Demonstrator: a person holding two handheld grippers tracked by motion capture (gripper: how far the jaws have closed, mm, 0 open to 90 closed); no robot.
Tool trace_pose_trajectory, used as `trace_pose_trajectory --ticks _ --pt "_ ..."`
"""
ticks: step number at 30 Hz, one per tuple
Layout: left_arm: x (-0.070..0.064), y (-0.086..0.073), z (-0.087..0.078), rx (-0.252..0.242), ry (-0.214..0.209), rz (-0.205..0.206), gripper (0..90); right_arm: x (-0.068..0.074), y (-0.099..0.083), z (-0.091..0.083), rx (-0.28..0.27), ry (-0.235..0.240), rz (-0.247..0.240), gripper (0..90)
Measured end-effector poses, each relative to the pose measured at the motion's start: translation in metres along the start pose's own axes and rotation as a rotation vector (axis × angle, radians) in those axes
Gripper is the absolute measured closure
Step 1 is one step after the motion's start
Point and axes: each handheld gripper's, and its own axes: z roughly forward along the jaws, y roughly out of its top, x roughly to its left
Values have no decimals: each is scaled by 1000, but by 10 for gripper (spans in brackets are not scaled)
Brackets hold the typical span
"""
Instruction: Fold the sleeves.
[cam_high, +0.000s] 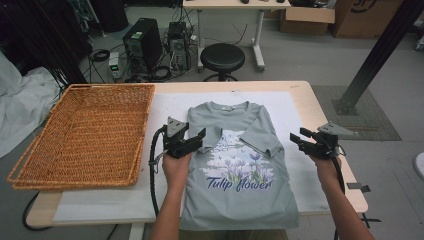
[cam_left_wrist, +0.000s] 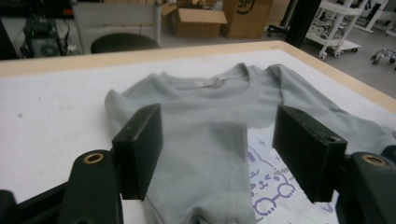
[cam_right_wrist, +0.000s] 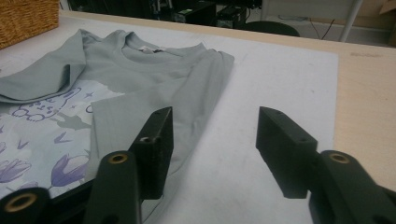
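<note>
A wicker basket (cam_high: 85, 135) sat at the left of the frame on the surface (cam_high: 320, 105), with nothing inside it. A grey T-shirt (cam_high: 240, 200) lay flat at centre frame on a white mat (cam_high: 100, 200), both sleeves folded inward over the chest, collar toward the top of the frame. Its print showed purple tulips and the words "Tulip flower"; a small neck label was visible but unreadable. The left tool (cam_high: 192, 138) hovered over the shirt's left edge, jaws spread and pinching nothing; in the left gripper view the folded sleeve (cam_left_wrist: 205, 154) lay between its jaws. The right tool (cam_high: 303, 140) hung just off the shirt's right edge above the mat, jaws spread, empty. A cardboard box (cam_high: 307, 19) at upper right carried partial lettering, unreadable.
</note>
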Motion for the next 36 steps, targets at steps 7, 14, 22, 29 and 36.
trace_pose_trajectory --ticks 7,14,22,29,36 --pt "2 3 -11 -56 17 1 173 -3 -2 -9 -11 -42 -2 199" --pt "4 2 -6 -20 49 -6 199 -7 -5 -17 -23 -74 23 170" --pt "3 -11 12 121 135 68 328 -5 -6 -20 -26 -44 1 201" --pt "-5 -28 25 286 151 179 334 -3 -5 -23 -23 -35 -22 213" --pt "-11 -40 18 310 163 239 337 -2 -3 -23 -33 -32 -17 213"
